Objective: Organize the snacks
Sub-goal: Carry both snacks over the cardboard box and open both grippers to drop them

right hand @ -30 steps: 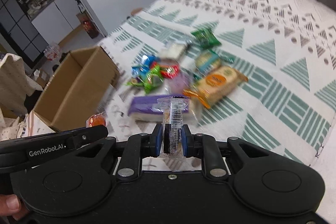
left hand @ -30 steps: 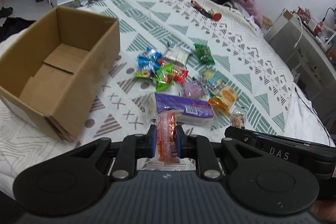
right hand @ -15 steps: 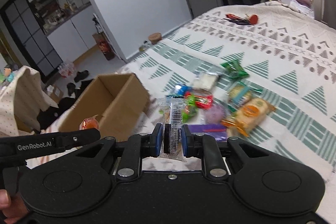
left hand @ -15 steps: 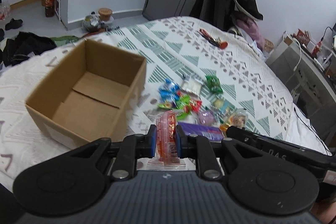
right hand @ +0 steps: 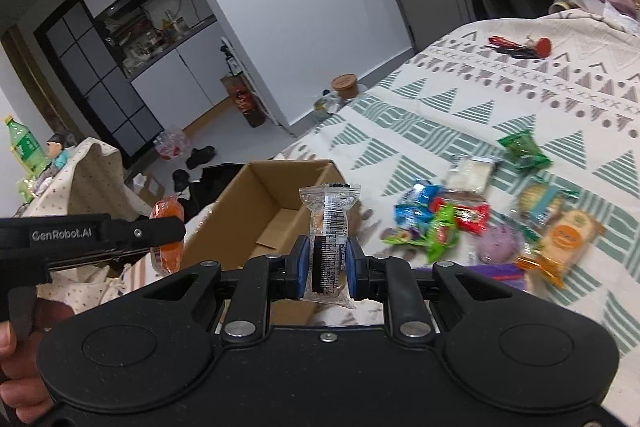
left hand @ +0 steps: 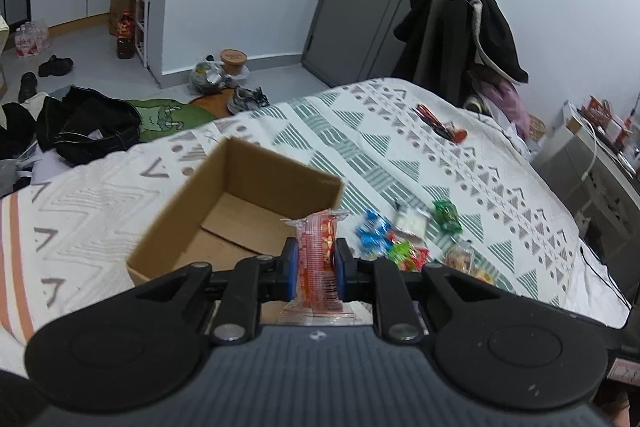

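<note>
Above the bed [left hand: 400, 163], both claws had lifted up toward the cardboard box [left hand: 240, 211], the left gripper [left hand: 316, 259] squeezing an orange snack [left hand: 318, 247] and the right gripper [right hand: 326, 263] squeezing a clear-wrapped snack [right hand: 328, 223], so both looked ready to drop in.

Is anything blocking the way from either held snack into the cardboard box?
Nothing visible does. The left gripper holds the orange packet and the right gripper the clear-wrapped snack, both before the open, empty cardboard box.
</note>
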`<state>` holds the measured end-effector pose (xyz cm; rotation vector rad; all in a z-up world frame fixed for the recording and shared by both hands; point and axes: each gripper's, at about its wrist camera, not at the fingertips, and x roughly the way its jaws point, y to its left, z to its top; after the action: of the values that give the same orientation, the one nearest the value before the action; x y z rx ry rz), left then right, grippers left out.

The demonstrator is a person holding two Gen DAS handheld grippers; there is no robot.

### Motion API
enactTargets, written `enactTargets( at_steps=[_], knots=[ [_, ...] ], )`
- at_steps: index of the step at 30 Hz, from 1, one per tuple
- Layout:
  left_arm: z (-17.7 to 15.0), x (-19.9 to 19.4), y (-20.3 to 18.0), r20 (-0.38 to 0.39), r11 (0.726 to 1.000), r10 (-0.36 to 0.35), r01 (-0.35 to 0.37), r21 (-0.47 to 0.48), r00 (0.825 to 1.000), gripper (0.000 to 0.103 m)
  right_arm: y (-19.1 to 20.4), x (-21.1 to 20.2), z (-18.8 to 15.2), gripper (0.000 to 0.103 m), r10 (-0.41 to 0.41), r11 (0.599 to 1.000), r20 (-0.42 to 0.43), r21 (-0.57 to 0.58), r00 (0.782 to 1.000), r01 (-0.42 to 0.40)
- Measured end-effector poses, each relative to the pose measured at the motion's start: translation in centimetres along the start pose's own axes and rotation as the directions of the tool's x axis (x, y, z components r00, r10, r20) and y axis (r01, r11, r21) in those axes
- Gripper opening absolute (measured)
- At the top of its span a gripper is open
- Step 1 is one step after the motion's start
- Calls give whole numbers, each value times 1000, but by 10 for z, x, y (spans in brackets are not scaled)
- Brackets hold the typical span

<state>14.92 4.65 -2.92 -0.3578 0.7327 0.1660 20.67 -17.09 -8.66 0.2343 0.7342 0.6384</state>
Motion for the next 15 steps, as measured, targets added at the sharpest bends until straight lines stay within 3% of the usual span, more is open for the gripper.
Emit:
enactTargets(
  at_steps=[15],
  knots=[
    [33,42,39,-28,999,23,-24,-36,999,17,23,51,31,19,84,996,11,29,996,-85]
  ],
)
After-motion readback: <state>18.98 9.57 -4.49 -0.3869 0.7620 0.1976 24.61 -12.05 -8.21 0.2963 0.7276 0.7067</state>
